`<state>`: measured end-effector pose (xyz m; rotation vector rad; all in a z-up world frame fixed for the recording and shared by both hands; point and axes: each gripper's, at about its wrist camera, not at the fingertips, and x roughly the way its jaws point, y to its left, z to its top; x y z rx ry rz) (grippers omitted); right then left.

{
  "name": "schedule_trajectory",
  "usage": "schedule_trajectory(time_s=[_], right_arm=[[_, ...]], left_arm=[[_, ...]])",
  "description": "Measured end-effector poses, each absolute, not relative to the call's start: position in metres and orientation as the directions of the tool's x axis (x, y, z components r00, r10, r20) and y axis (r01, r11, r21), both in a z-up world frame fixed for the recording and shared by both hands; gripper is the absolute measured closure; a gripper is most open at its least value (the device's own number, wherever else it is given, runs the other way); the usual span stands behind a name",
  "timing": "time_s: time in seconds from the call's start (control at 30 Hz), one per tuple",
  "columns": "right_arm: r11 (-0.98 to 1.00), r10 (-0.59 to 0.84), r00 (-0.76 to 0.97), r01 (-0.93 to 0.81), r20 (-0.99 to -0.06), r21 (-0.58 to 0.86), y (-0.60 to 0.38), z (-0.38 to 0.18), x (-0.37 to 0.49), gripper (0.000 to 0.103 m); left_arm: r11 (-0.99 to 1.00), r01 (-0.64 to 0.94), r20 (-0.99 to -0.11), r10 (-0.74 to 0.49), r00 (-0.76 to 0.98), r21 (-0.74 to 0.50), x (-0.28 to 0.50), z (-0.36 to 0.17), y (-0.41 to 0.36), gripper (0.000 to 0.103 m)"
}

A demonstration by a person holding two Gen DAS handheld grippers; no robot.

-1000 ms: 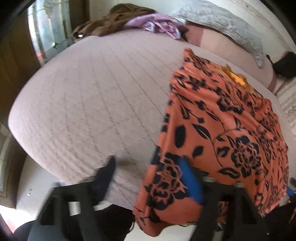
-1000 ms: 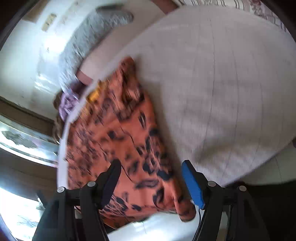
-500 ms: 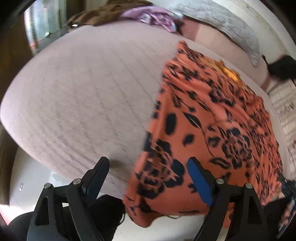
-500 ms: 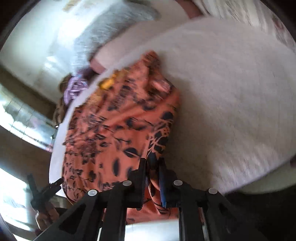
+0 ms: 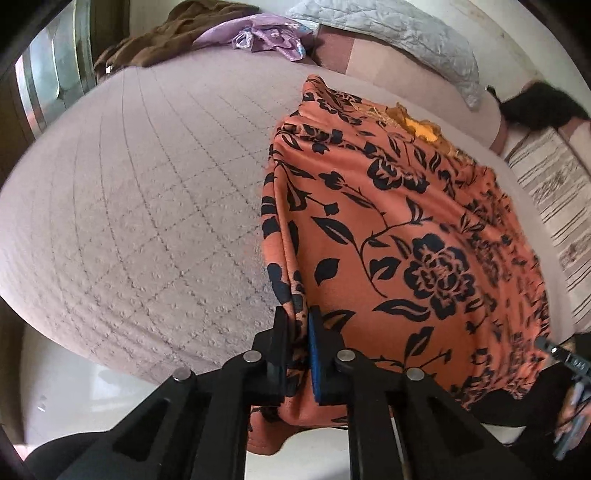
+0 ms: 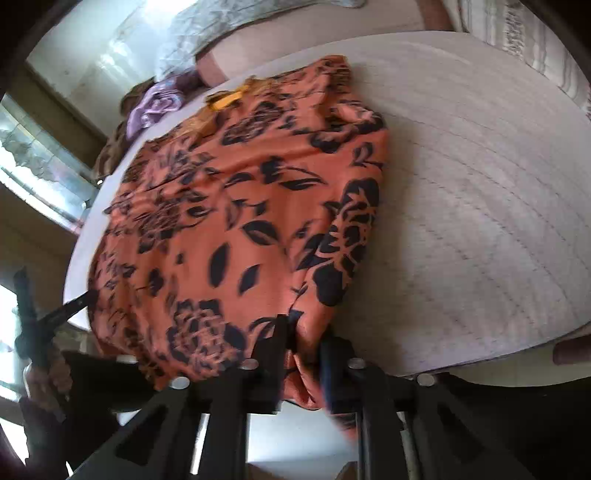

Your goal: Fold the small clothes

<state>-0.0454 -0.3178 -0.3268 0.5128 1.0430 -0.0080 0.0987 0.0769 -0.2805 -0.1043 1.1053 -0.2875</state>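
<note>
Each tool (image 5: 298,325) is black, with silver pivot screws (image 5: 253,356) and one blue finger pad (image 5: 316,363).

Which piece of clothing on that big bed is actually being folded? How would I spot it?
Start at the wide pale quilted bedspread. Across its near edge, hanging slightly over, lies the flat orange garment printed with black flowers and leaves, a yellow patch at its far end. The crumpled lilac cloth and brown cloth are heaped at the bed's far side; only the orange one is spread out and patterned.
</note>
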Motion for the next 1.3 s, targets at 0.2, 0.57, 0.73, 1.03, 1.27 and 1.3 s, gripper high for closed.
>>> schedule_trajectory(time_s=[0.2,0.57,0.73,1.03,1.27,1.3], right_arm=[[0.814,0.342,0.639,0.165,-0.689,0.557,-0.334,-0.284,-0.054,0.092],[0.707,0.360,0.734,0.188,-0.575,0.682,-0.374,-0.260,-0.016,0.093],[0.693,0.415,0.582,0.296,-0.699,0.657,-0.367,-0.306,-0.009,0.086],[0.808,0.356,0.509,0.254,-0.783,0.532,-0.344,-0.327,-0.018,0.049],[0.805,0.438,0.528,0.129,-0.727,0.579,-0.321,-0.307,-0.023,0.091],[0.777,0.471,0.553,0.108,-0.687,0.620,-0.325,-0.299,-0.023,0.092]], left_arm=[[0.901,0.193,-0.794,-0.433,0.428,-0.387,0.113,-0.252,0.089,0.094],[0.926,0.159,-0.815,-0.377,0.440,-0.342,0.147,-0.250,0.102,0.093],[0.953,0.163,-0.895,-0.298,0.331,-0.257,0.147,-0.281,0.091,0.061],[0.931,0.254,-0.883,-0.337,0.327,-0.261,0.135,-0.279,0.069,0.097],[0.861,0.264,-0.795,-0.504,0.336,-0.434,0.136,-0.250,0.088,0.096],[0.856,0.261,-0.787,-0.514,0.342,-0.446,0.138,-0.244,0.090,0.096]])
